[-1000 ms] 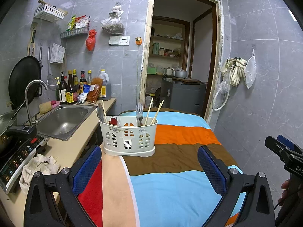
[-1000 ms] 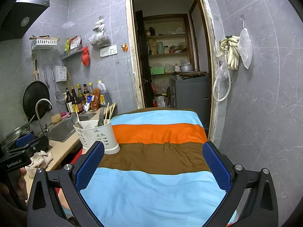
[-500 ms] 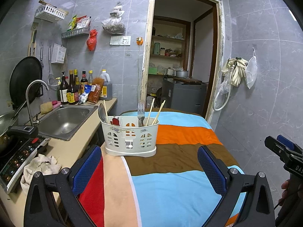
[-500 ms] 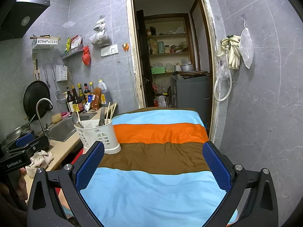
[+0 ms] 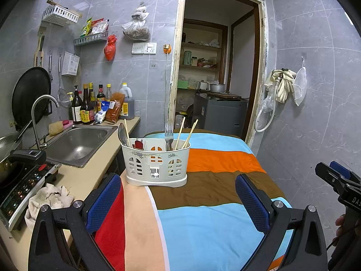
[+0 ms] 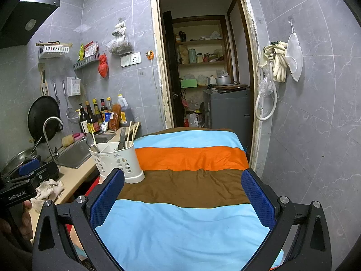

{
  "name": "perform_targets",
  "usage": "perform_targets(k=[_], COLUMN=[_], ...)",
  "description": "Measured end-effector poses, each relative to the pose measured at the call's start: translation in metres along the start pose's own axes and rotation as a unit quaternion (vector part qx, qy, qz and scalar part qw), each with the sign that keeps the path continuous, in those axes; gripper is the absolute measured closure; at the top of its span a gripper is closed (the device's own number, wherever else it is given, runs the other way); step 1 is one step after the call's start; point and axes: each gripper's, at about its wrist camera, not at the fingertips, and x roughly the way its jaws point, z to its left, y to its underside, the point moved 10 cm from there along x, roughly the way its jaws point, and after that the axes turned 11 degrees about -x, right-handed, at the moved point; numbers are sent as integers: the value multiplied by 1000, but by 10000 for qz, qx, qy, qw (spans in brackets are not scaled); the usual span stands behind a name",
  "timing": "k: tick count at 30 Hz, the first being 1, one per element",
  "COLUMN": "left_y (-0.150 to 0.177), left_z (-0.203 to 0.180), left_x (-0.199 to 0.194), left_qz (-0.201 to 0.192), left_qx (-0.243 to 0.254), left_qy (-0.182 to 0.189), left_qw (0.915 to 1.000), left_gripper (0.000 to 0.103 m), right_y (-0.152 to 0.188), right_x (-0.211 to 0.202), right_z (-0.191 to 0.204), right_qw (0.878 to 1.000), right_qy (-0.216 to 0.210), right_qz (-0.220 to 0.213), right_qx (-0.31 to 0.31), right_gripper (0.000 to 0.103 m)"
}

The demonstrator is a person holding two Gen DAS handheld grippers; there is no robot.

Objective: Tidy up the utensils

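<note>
I have both claws spread wide and empty, hovering low over the striped cloth (image 5: 203,221) that covers the bench. My left claw (image 5: 180,201) points at the white utensil caddy (image 5: 155,164), which stands upright on the cloth's brown band near its left edge, just beside the kitchen counter (image 5: 76,180). In the caddy I see a fork (image 5: 168,135) with tines up and chopsticks (image 5: 188,133) leaning in the right compartment, a spoon (image 5: 122,133) with another chopstick at the left end, and a red-handled item (image 5: 138,143) in between — too small to name. My right claw (image 6: 182,196) faces the blue and brown stripes, with the caddy off to its left, partly behind the left finger (image 6: 108,194). The cloth in front of both claws is bare — no loose utensils lie there. Beyond the counter sit the steel sink (image 5: 79,140) and a crumpled rag (image 5: 49,198)
</note>
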Motion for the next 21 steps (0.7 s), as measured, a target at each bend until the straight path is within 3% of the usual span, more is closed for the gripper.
perform_targets(k=[21], left_y=[0], left_z=[10], left_x=[0], left_qz=[-9], left_qx=[-37], left_qy=[-72], left_qw=[10000], left_gripper=[1], right_y=[1], right_x=[-4], right_z=[8], right_qw=[10000], right_qy=[-6], right_qz=[16], right_qx=[2], right_gripper=[1])
